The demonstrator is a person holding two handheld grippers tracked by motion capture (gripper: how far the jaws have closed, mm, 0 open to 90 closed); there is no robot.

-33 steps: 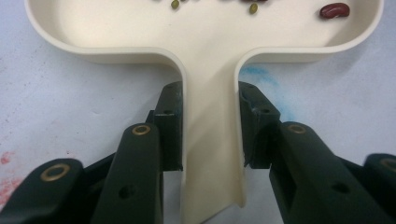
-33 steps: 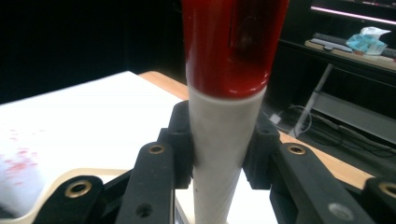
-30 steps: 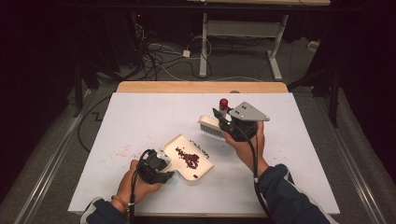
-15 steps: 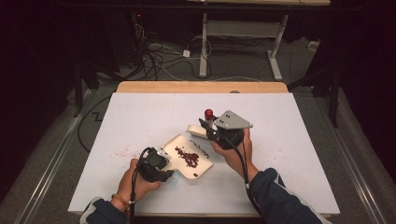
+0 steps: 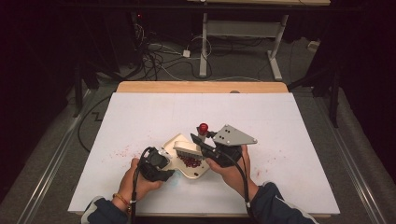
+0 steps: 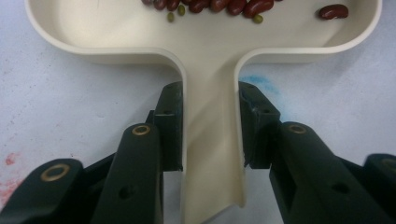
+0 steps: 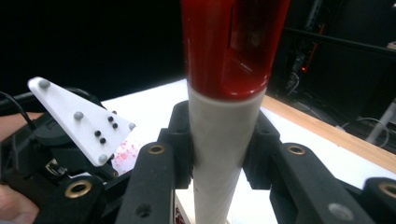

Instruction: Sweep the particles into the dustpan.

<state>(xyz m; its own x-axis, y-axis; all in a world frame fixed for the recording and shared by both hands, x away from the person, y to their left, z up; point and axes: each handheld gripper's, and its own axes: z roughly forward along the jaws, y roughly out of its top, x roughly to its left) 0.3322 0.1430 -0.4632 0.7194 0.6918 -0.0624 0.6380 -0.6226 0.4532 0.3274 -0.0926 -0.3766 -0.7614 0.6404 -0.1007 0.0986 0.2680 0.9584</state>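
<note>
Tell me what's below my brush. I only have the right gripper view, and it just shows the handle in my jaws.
Observer: The brush head is over a cream dustpan.
Operator: Anything in the pan?
Observer: A pile of red beans, with a few small green ones among them.
Operator: Is the pan held?
Observer: Yes, the left gripper is shut on its handle.
</note>
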